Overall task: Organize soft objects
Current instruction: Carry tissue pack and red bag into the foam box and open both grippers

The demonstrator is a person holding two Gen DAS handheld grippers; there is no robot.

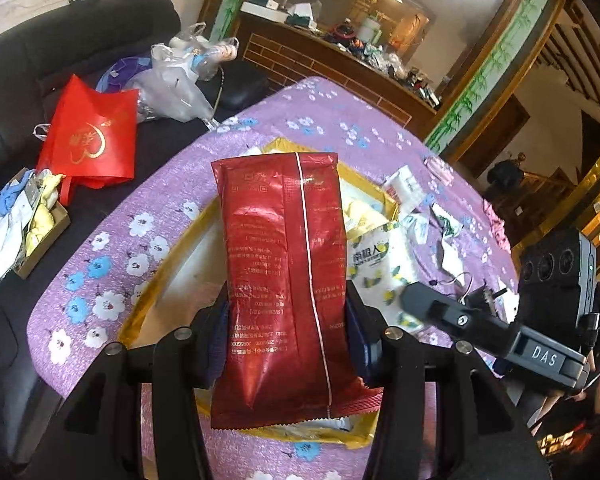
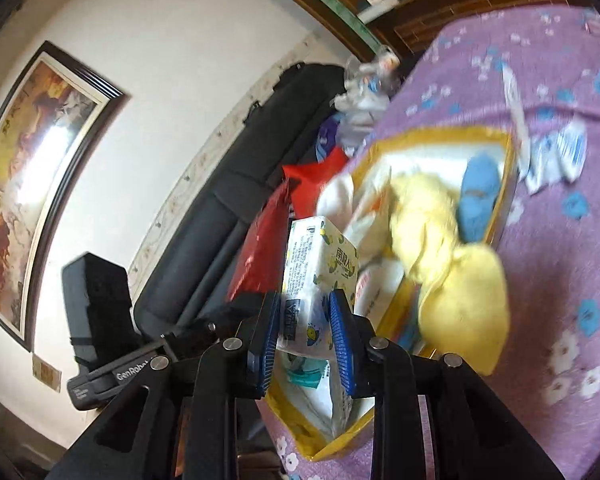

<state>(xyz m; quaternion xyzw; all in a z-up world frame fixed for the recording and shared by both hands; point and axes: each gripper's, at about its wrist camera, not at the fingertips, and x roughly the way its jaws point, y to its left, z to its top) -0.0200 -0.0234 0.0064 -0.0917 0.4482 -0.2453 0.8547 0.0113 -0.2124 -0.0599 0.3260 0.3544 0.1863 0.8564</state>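
Room: a living room with a dark sofa, a framed painting on the white wall and a wooden cabinet; you work at a table under a purple flowered cloth.
Landmark: the gold-rimmed box, open on the cloth; every place below is told from it.
Left gripper: clamped on the red foil pack, blue pads pressing its two long sides.
Red foil pack: held above the box, its long axis running straight away from your left hand, far end over the box's far part.
Right gripper: clamped on the lemon-print tissue pack, one pad on each flank.
Tissue pack: upright over the box's near corner, long axis along the fingers, just beside the red pack.
In the box: a yellow cloth draped over its near rim, a blue soft item at the far side, white packets between.
Beyond the box: a red bag and a small carton of cloths on the sofa.
Nearer hand: hard to call; both packs hang over the box, yours to lower in.
Judgement: sink each pack lengthwise along the box wall so neither snags the yellow cloth.
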